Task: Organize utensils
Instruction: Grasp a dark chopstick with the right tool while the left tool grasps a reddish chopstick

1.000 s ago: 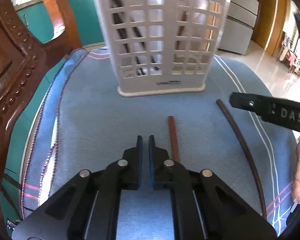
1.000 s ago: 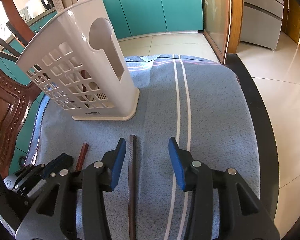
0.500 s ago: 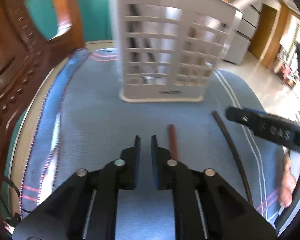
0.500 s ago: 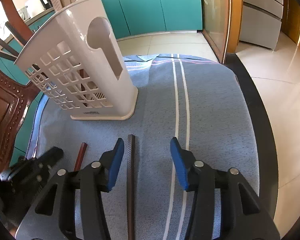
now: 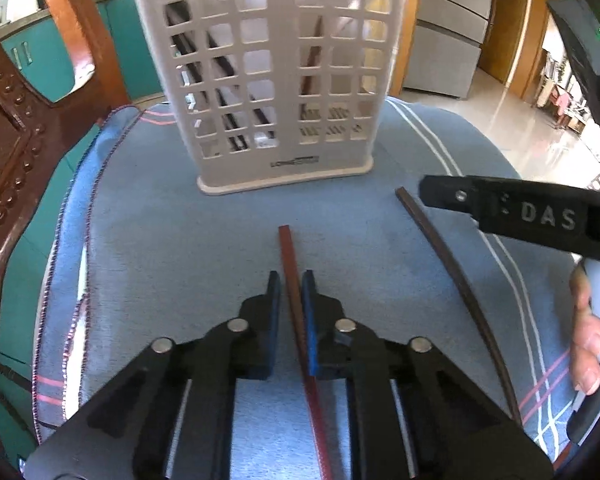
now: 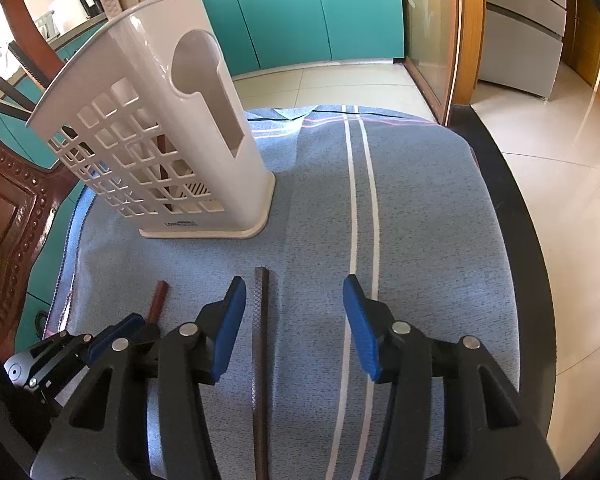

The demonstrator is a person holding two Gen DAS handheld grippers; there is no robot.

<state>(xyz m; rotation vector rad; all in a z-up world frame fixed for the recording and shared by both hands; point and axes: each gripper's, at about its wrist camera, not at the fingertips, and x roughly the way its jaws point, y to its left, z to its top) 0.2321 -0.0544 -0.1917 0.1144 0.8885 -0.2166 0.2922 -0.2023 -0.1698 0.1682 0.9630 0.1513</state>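
Item: reddish-brown chopstick (image 5: 290, 264), lying flat on the blue striped cloth (image 5: 160, 248), long axis running away from the left gripper (image 5: 291, 280) toward the white slotted utensil holder (image 5: 276, 80). It sits directly between the left gripper's blue pads, its far end projecting a little past the fingertips and its near end passing back under the gripper body. The jaws stand narrowly apart; the right-hand pad appears to touch the stick, the left-hand pad shows a thin gap, so a firm grip is not established. Whether the stick is lifted off the cloth cannot be told; it looks to rest on it. Item: dark brown chopstick (image 6: 261, 340), also flat on the cloth, roughly parallel to the first and to its right. It lies between the fingers of the right gripper (image 6: 294, 292), just beside the left-hand pad and well apart from the right-hand one. The right gripper's jaws stand wide open and hold nothing. Item: utensil holder, upright at the far side of the cloth, ahead of both grippers, with several dark sticks already standing in its compartments. Judgement: each stick is aligned with the gripper above it, so each arm is the nearer one for its own stick. The left needs only to close fully, then tip the stick upright for the holder. The right would need a small shift leftward to centre before closing.
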